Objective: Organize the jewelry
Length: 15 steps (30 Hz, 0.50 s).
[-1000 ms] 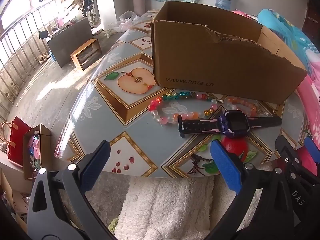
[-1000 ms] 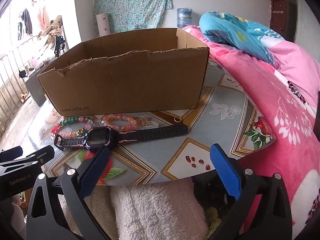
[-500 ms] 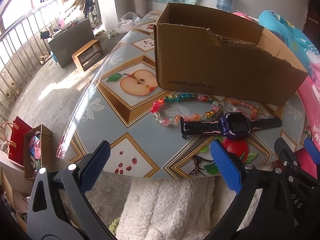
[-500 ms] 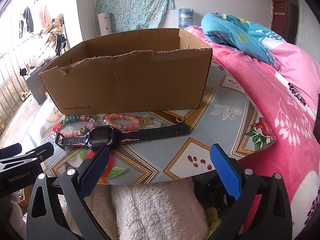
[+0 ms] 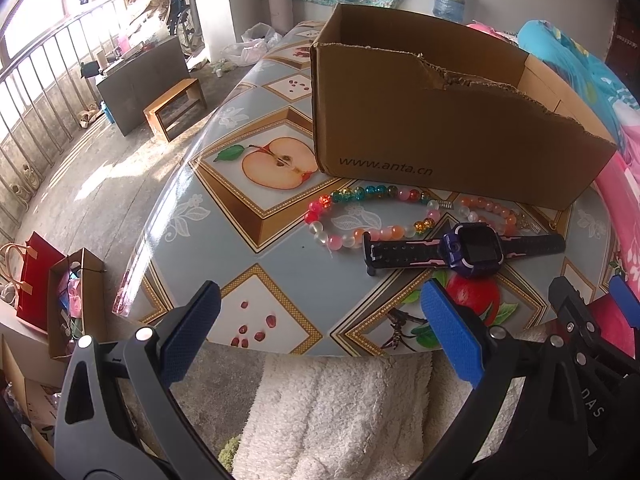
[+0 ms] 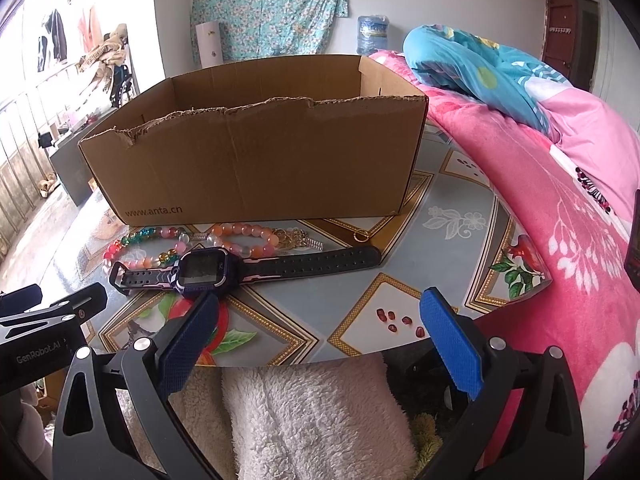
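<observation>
Purple watch (image 6: 202, 270) w/ black strap lies flat on surface, face up, strap running left-right. Just behind it: multicolor bead bracelet (image 5: 370, 216) at left, orange-pink bead bracelet (image 6: 246, 238) at right, gold chain (image 6: 296, 238) beside. Open cardboard box (image 6: 256, 168) behind all, torn rim.

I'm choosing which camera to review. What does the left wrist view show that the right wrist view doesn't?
Only the left wrist view shows the balcony railing, wooden stool and red bag. Only the right wrist view shows the gold ring and dark door. Both show the cardboard box, bead bracelets, purple watch, and both claws, left and right, open.
</observation>
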### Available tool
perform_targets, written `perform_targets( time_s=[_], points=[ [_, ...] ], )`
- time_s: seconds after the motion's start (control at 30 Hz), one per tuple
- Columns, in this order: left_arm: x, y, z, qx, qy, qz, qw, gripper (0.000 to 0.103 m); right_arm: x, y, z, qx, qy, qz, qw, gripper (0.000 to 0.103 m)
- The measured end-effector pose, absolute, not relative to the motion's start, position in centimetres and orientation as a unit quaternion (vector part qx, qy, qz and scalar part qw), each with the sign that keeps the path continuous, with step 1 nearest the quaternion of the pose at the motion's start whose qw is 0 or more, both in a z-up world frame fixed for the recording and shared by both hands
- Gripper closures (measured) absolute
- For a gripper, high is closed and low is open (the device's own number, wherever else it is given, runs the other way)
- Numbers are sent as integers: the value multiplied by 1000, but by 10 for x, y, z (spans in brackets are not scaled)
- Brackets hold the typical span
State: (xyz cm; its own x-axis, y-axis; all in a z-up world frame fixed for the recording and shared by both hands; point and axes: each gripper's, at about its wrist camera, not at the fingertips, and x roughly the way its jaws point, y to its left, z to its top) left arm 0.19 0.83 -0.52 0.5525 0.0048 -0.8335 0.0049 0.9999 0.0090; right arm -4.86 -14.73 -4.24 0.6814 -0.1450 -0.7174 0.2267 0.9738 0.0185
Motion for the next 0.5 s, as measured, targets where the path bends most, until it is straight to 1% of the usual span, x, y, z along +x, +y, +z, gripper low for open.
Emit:
perform_targets(
  time_s=[0.5],
  points=[
    [3, 9, -6, 5, 475, 0, 880, 7, -49, -148, -43, 53, 387, -101, 915, 5]
  ],
)
